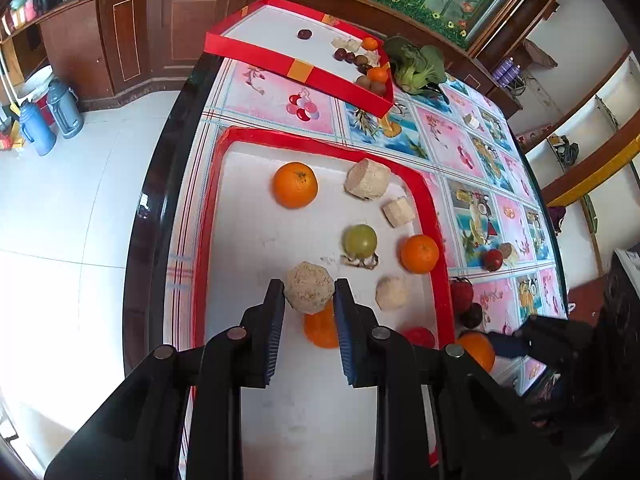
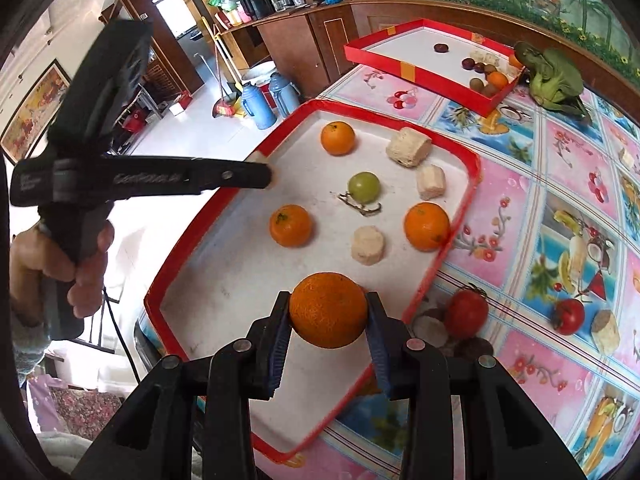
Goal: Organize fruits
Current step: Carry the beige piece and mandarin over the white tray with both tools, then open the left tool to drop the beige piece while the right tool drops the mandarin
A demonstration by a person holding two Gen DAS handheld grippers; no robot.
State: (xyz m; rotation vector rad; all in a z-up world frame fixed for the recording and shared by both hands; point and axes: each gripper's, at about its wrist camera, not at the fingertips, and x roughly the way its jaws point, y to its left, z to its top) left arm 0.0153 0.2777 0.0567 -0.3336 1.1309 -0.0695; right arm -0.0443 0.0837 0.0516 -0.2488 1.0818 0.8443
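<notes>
Both hands are loaded at once, which suits a sorting job: each brings its own piece to the near tray (image 2: 172,280) instead of taking turns. The left gripper (image 1: 309,294) has its fingers (image 1: 274,300) closed on a pale, rough-skinned ball (image 1: 309,287), held above the tray floor over an orange (image 1: 320,330) that lies there. The right gripper (image 2: 328,312) grips a big orange (image 2: 328,310) across its middle, one finger on each side, so the round fruit cannot roll out. It hangs above the tray's near end, where bare white floor is free.

In the tray the pieces lie well apart: oranges, pale chunks (image 2: 408,147) and a green fruit (image 2: 363,187) with a dry stem beside it. My guess is that the spacing is deliberate, so the fingers can straddle any one piece without knocking its neighbour.

On the counter (image 2: 520,200) to the right of the tray, two tomatoes (image 2: 466,314) and more pale pieces wait outside it, so the sorting looks unfinished. A far tray (image 2: 416,68) holds small fruit bunched in one corner, with greens (image 2: 556,76) just beside it.

The big orange probably goes down on that bare patch, clear of the rim.
</notes>
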